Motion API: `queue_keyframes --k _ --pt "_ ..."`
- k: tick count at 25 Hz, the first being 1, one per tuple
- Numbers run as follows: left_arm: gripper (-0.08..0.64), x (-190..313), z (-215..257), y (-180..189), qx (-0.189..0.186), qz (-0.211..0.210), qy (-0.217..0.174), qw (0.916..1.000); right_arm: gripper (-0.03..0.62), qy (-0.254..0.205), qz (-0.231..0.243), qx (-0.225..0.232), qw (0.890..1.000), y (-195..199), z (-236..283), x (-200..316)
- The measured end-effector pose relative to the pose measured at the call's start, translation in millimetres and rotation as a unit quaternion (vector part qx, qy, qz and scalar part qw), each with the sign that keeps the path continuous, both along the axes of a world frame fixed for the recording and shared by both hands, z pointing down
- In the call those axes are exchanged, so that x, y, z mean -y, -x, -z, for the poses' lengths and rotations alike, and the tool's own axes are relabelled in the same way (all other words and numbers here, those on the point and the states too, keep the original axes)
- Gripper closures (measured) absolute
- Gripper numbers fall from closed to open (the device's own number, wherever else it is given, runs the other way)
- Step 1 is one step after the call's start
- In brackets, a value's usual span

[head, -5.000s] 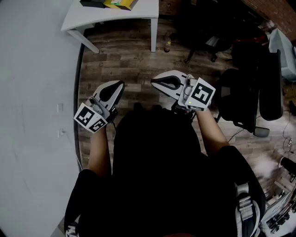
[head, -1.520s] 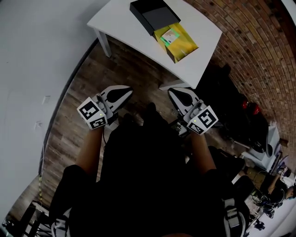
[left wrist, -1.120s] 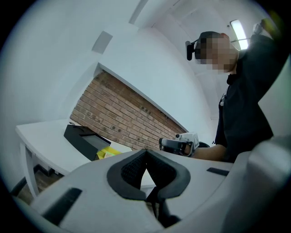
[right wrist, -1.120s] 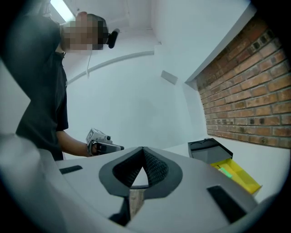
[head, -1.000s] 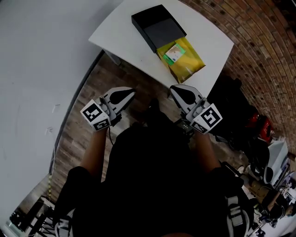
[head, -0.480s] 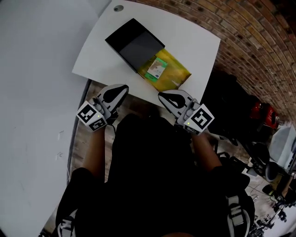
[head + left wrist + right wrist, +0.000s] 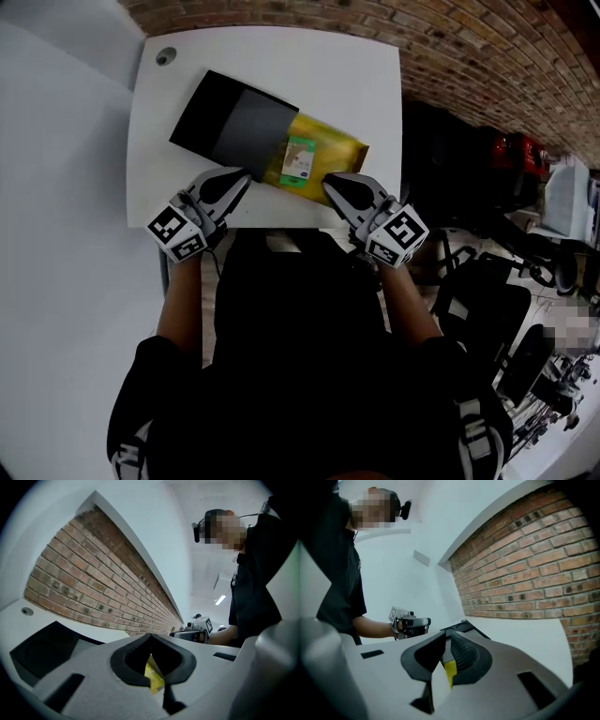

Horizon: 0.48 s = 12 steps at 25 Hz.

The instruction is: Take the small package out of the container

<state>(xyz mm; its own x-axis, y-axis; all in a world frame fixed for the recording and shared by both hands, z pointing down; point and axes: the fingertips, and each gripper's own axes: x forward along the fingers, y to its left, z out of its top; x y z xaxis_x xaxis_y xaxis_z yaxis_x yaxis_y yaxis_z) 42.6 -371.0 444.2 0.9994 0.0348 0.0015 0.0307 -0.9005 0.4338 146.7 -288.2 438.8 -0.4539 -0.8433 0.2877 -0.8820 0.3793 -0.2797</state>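
A black open container lies on the white table, with a yellow package bearing a green and white label sticking out of its right end. My left gripper hovers at the table's near edge, just short of the container's corner, jaws shut and empty. My right gripper is beside the package's near edge, its jaws shut but for a hair's gap, nothing between them. In the left gripper view the container lies left of the jaws, and the package shows through them.
A brick wall runs behind the table and a white wall stands at the left. Dark office chairs and gear crowd the floor at the right. A round cable hole marks the table's far left corner.
The table has swung from the upper right to straight ahead. Both grippers have gone forward from over the wooden floor to the table's near edge, close to the container and package.
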Motion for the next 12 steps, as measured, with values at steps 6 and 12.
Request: queue_keyframes --k 6,12 --pt "0.545 42 7 -3 -0.008 -0.073 -0.010 0.9972 0.495 0.057 -0.117 0.012 0.991 -5 -33 33" --pt "0.545 25 12 -11 -0.014 -0.159 -0.028 0.9869 0.411 0.121 -0.194 0.028 0.973 -9 -70 44"
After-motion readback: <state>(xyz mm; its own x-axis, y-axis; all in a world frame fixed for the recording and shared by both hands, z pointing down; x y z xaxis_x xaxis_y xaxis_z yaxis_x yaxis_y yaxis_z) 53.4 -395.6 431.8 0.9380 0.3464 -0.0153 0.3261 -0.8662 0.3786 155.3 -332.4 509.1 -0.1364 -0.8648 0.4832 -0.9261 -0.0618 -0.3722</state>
